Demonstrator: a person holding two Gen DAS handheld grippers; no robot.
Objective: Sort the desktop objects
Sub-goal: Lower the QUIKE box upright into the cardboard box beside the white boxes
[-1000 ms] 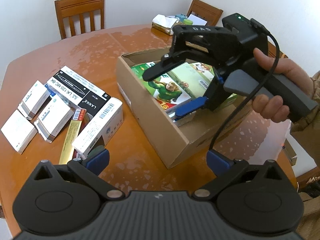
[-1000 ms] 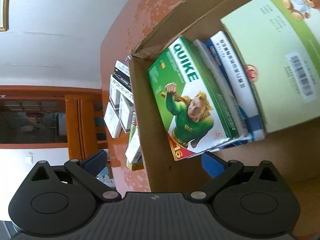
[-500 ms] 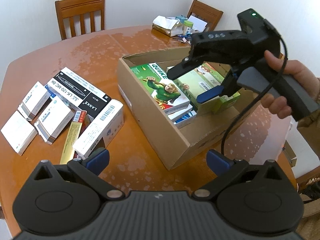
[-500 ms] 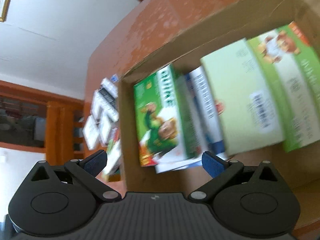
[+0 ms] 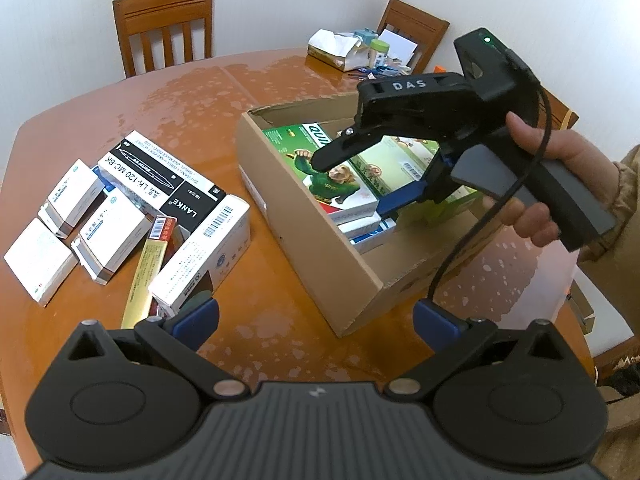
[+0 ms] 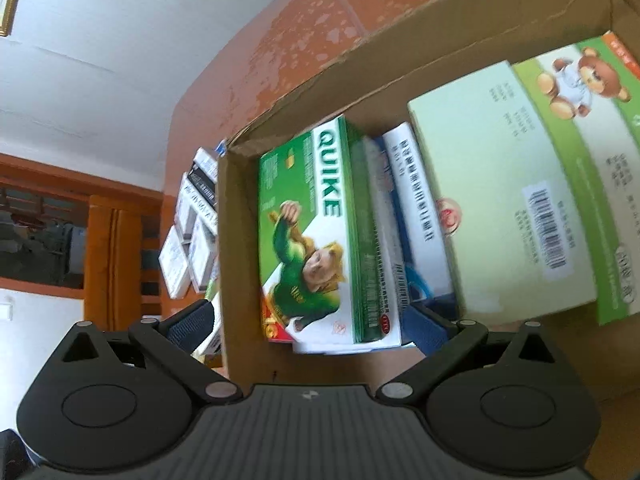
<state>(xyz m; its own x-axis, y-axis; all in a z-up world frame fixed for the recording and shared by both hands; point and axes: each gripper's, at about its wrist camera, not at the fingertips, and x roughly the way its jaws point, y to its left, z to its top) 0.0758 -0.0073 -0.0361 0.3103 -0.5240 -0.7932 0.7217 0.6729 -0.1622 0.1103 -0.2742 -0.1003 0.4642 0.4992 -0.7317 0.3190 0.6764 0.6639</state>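
In the left wrist view an open cardboard box (image 5: 320,268) sits mid-table, holding a green QUIKE box (image 5: 294,140) and a pale green box (image 5: 396,156). A hand holds my right gripper (image 5: 356,184) open just above them, empty. Left of the cardboard box lie loose boxes: a black-and-white LANKE box (image 5: 160,178), several white ones (image 5: 112,232) and a slim gold one (image 5: 146,272). My left gripper (image 5: 316,322) hovers open and empty near the table's front. The right wrist view looks into the cardboard box (image 6: 240,280) at the QUIKE box (image 6: 308,232), with my right gripper (image 6: 310,326) open.
Two wooden chairs (image 5: 164,28) stand behind the round orange table (image 5: 192,92). A heap of tissue packs and small bottles (image 5: 352,50) sits at the far edge. A white-and-blue box (image 6: 416,216) stands between the QUIKE box and a pale green box (image 6: 500,220).
The right gripper rose and swung right out of the cardboard box, then came back left and lower over its contents. It stayed open. The left gripper has not moved.
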